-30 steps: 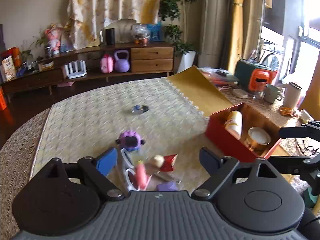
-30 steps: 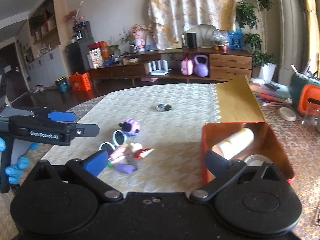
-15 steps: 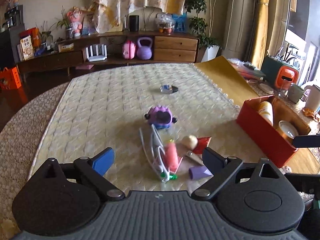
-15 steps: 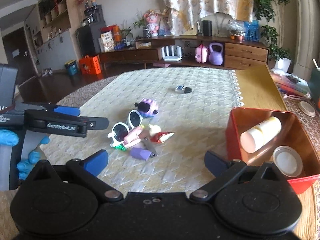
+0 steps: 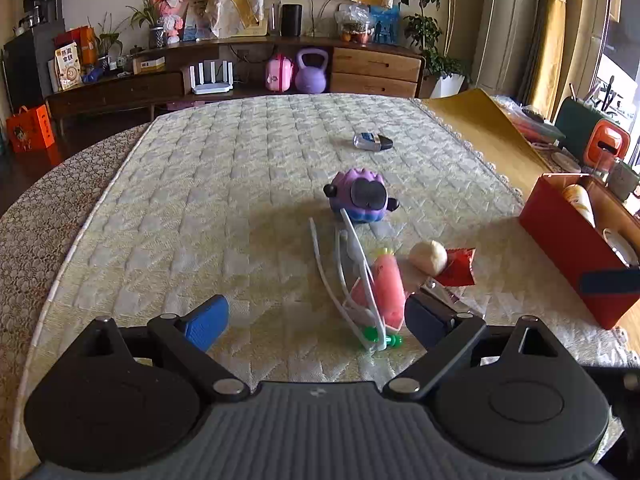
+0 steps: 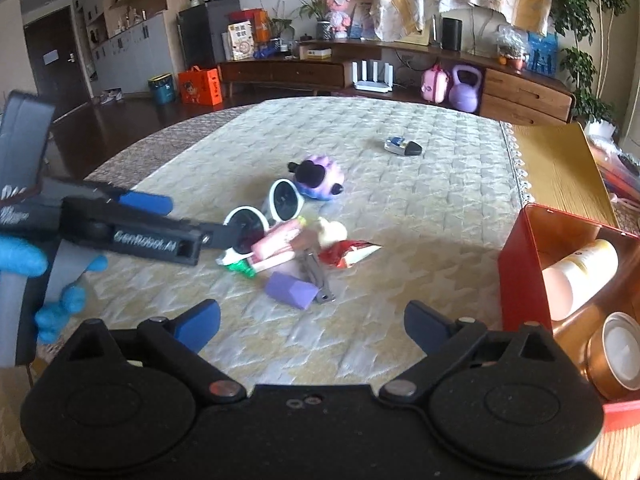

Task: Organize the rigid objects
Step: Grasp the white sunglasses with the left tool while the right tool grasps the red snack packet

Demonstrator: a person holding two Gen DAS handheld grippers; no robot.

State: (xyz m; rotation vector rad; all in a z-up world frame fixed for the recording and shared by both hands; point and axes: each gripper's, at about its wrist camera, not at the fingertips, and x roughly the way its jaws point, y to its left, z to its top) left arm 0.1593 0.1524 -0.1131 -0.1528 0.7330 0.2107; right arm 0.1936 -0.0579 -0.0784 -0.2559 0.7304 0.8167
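A pile of small things lies mid-table: white sunglasses [image 5: 348, 280] [image 6: 284, 200], a pink tube [image 5: 386, 284], a cream ball [image 5: 429, 256], a red packet [image 5: 456, 268], a purple block [image 6: 290, 290] and a metal clip [image 6: 316, 276]. A purple toy [image 5: 360, 196] sits just beyond the pile. My left gripper [image 5: 316, 320] is open, low over the near end of the sunglasses and tube. Its right finger is beside the tube. My right gripper [image 6: 312, 320] has its jaws closing with nothing between them. The purple block is just ahead of it.
A red box [image 6: 520, 264] at the right holds a cream bottle [image 6: 580, 276] and a round tin [image 6: 618, 352]. A small bottle [image 5: 372, 141] lies farther back on the quilted cloth. A gloved hand [image 6: 24, 260] holds the left gripper [image 6: 188, 220].
Both grippers have sunk and come nearer the pile. In the right wrist view the left gripper has pushed in to the sunglasses' lens.
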